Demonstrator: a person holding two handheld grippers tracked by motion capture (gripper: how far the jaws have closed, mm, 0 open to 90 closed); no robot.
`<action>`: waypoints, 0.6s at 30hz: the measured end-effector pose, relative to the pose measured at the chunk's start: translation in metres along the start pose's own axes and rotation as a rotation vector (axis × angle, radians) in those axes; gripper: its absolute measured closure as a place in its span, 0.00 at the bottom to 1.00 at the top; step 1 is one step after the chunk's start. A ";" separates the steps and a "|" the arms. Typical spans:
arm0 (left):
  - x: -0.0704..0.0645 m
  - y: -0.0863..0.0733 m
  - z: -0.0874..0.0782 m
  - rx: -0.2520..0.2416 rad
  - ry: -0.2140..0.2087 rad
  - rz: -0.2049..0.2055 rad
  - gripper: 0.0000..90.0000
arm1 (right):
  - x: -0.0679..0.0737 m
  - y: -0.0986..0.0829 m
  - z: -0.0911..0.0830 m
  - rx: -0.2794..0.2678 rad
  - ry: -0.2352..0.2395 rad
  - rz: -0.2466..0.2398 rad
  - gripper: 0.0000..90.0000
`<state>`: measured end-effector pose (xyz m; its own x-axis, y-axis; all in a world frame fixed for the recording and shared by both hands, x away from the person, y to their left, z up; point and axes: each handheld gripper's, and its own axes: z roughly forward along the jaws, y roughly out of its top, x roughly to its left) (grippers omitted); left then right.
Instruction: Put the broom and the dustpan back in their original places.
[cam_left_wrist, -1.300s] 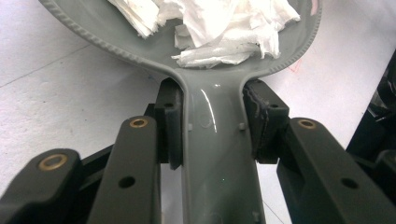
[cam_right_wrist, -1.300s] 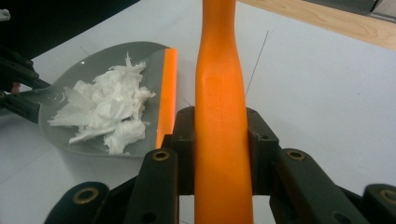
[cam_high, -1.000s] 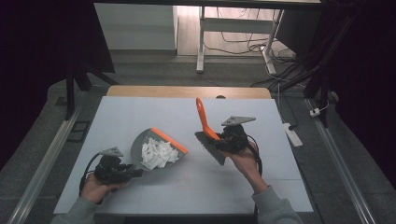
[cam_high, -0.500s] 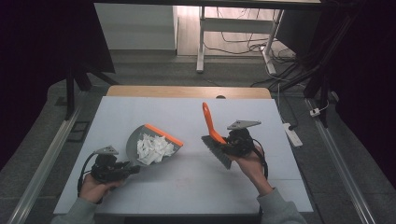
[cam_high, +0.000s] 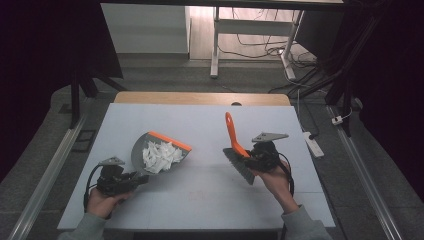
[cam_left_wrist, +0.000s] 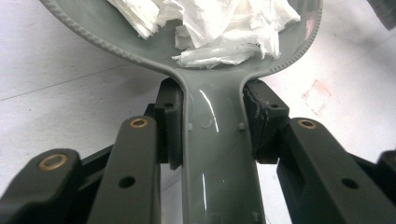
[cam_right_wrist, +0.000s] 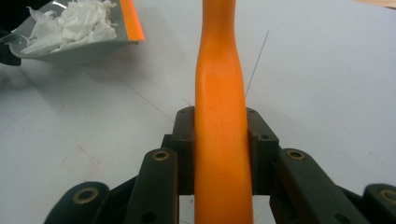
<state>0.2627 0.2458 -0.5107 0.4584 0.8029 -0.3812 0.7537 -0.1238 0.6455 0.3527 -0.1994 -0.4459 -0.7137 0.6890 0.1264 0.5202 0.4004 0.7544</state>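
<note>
Over the white counter (cam_high: 200, 125), my left hand-held gripper (cam_high: 134, 180) clamps the grey plastic dustpan (cam_high: 159, 152) full of white paper scraps (cam_high: 161, 155); tilt it and they spill. My right hand-held gripper (cam_high: 250, 159) grips the orange-handled brush (cam_high: 234, 140).

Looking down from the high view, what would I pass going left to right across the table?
Left gripper → grey dustpan with white paper scraps → orange-handled brush → right gripper.
</note>
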 end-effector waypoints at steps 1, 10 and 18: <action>0.000 0.000 0.000 -0.001 0.003 -0.003 0.68 | 0.000 -0.001 -0.001 0.001 -0.001 0.004 0.78; 0.000 -0.001 0.001 -0.021 0.025 -0.029 0.68 | -0.004 -0.006 -0.006 0.003 -0.005 0.015 0.78; -0.001 -0.001 0.002 -0.043 0.050 -0.065 0.68 | -0.003 -0.011 -0.010 0.001 0.007 0.032 0.78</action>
<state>0.2621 0.2438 -0.5119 0.3841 0.8365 -0.3908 0.7601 -0.0461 0.6482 0.3441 -0.2118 -0.4481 -0.7000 0.6970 0.1553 0.5433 0.3788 0.7492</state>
